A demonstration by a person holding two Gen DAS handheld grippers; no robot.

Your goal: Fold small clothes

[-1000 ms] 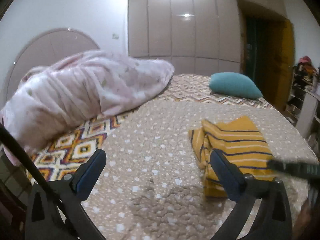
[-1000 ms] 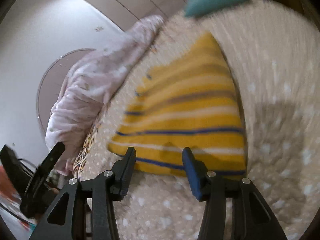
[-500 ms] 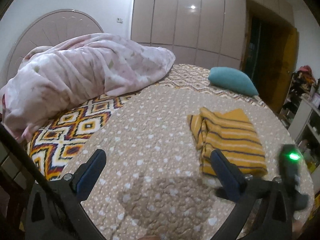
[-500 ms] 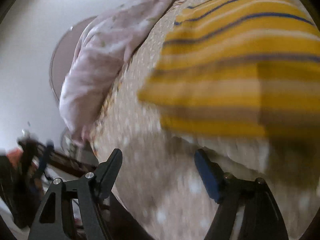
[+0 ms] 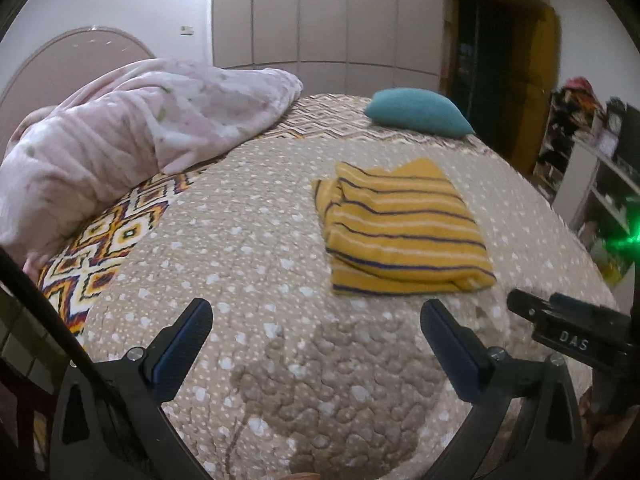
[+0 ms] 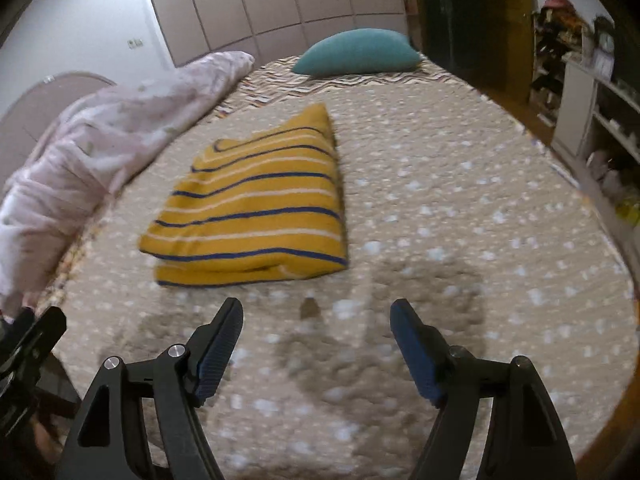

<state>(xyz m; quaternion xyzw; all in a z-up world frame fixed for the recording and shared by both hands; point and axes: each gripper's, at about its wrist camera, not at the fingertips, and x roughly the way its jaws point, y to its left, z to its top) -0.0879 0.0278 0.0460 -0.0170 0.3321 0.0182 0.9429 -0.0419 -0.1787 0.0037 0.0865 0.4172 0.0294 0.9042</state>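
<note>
Folding done on one striped garment, both grippers empty above the bed

Lying flat on the beige quilted bedspread with pale dots (image 5: 248, 240), the one mustard-yellow knitted garment with thin blue and white stripes (image 5: 400, 232) is folded into a compact, roughly rectangular stack. It sits towards the middle of the bed, well apart from every edge. Open quilt surrounds it on all sides, with the widest bare stretch on its right in the right wrist view and another broad stretch between it and the near edge. To its left, a single rumpled pale pink blanket (image 5: 132, 136) is heaped along the bed's side over a strip of orange, white and dark diamond-patterned cover (image 5: 108, 248). One teal cushion (image 5: 416, 112) rests at the far end, clear of the garment. Beyond the right edge of the bed stands a white shelving unit with clutter (image 6: 592, 112).

Two grippers are in view. The left gripper (image 5: 316, 332) hovers over bare quilt short of the garment's near edge, its jaws wide apart, nothing between them and nothing touched. The right gripper (image 6: 316, 328) also hangs over bare quilt just short of the garment's near right corner; its jaws have just been opening and now stand apart and empty. Its blue-padded fingers (image 6: 412, 348) touch no cloth.
</note>
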